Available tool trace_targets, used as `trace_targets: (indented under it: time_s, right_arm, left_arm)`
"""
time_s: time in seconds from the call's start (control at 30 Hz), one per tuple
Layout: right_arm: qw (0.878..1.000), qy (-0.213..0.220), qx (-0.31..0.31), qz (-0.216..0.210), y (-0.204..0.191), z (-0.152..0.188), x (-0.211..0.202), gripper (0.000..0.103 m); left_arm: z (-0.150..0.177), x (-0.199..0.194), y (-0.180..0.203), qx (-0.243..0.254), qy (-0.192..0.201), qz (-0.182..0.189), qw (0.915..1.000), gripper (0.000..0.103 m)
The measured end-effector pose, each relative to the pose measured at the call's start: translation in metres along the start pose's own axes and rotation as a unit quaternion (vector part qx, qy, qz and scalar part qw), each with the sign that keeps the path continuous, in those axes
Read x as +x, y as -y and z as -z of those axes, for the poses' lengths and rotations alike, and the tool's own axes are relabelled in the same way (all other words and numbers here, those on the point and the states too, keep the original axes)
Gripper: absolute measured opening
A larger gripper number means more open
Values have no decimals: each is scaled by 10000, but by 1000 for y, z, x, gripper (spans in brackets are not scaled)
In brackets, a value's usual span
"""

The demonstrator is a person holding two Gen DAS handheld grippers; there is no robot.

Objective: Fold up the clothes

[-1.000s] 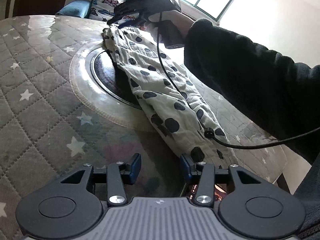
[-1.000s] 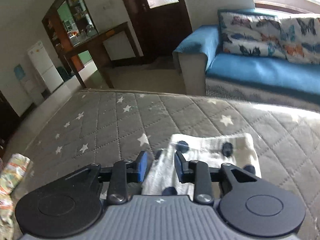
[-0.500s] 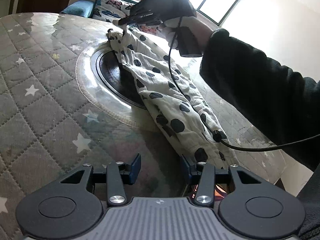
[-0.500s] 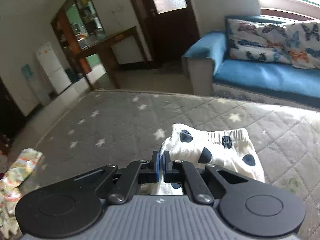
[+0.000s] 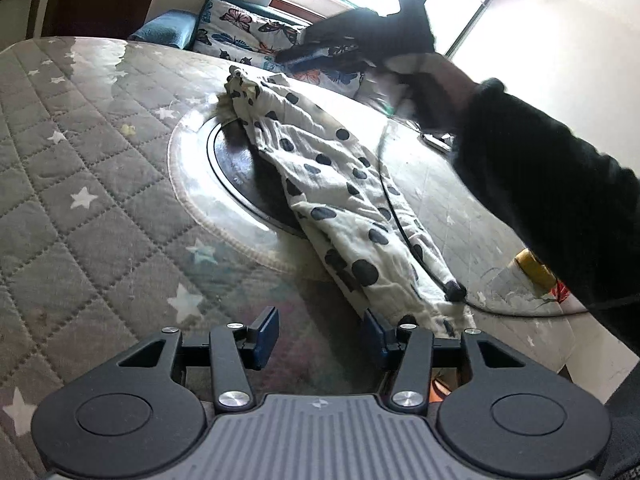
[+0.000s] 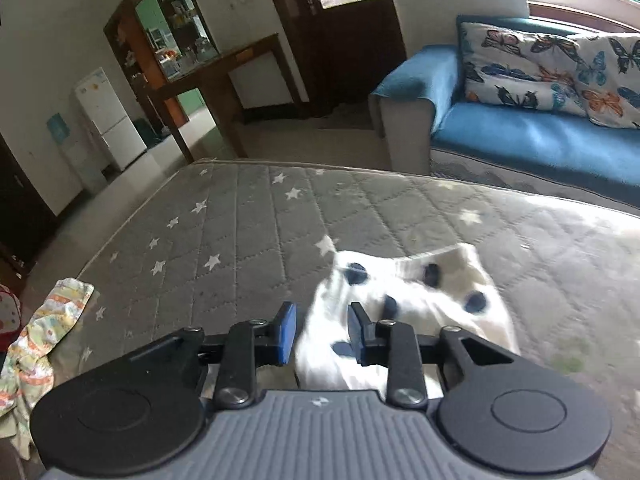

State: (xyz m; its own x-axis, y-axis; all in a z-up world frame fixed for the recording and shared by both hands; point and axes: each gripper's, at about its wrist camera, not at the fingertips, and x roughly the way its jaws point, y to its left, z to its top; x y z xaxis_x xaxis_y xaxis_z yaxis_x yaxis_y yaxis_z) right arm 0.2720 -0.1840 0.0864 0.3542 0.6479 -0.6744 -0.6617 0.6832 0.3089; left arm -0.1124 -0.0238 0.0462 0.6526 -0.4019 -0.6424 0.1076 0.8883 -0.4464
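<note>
A white garment with dark polka dots [image 5: 340, 204] lies as a long strip across the quilted grey star-patterned table cover [image 5: 80, 200]. My left gripper [image 5: 320, 338] is open and empty, just short of the garment's near end. In the right wrist view my right gripper [image 6: 322, 338] is open, and the garment's far end [image 6: 420, 296] lies blurred just beyond and between its fingers. The right hand and gripper [image 5: 304, 56] show at the far end in the left wrist view.
A dark round inset [image 5: 244, 184] in the table lies partly under the garment. A black cable [image 5: 404, 236] trails over the cloth. A colourful crumpled garment [image 6: 44, 332] lies at the table's left edge. A blue sofa [image 6: 520, 136] with butterfly cushions stands beyond.
My right gripper, shut on the garment's far end half a second ago, has opened and let it go. The cloth dropped back onto the table. The left gripper stayed open.
</note>
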Motion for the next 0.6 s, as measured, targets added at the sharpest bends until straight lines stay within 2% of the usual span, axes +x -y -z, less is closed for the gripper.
trace_targets:
  time_s: [0.17, 0.3, 0.6]
  right_arm:
    - [9999, -107, 11, 68, 6, 15, -49, 33]
    - [9994, -183, -262, 145, 0, 38, -91, 35]
    - [9951, -365, -869, 303, -18, 129, -173, 39]
  left_arm:
    - [-6, -1, 9, 123, 81, 76, 9999, 50]
    - [-8, -1, 18, 150, 130, 236, 9995, 50]
    - [-6, 13, 27, -47, -91, 380, 9992, 51]
